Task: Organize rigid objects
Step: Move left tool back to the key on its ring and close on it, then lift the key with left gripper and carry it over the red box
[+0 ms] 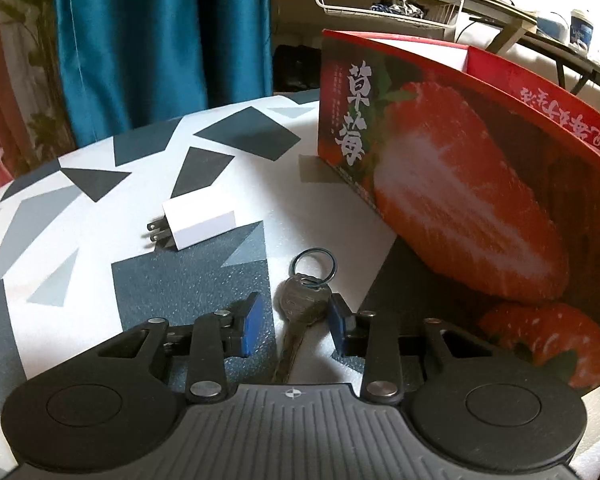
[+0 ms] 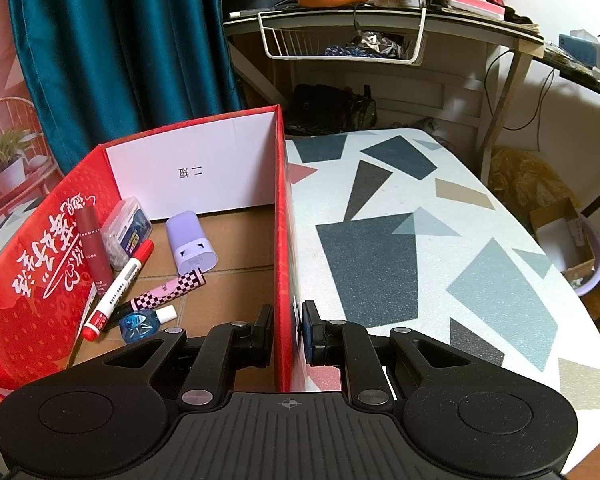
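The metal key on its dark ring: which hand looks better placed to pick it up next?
The left. The left gripper already straddles the grey metal key, blue pads either side, right one about touching. The right gripper is shut on the red strawberry-print cardboard box's wall, apparently steadying it.

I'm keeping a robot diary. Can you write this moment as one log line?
left gripper: around key, not yet clamped | right gripper: shut on box wall | charger: on table

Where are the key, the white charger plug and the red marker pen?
key (image 1: 300, 304), left wrist view, on its head.
white charger plug (image 1: 198, 222), left wrist view, on its body.
red marker pen (image 2: 118, 290), right wrist view, on its white barrel.
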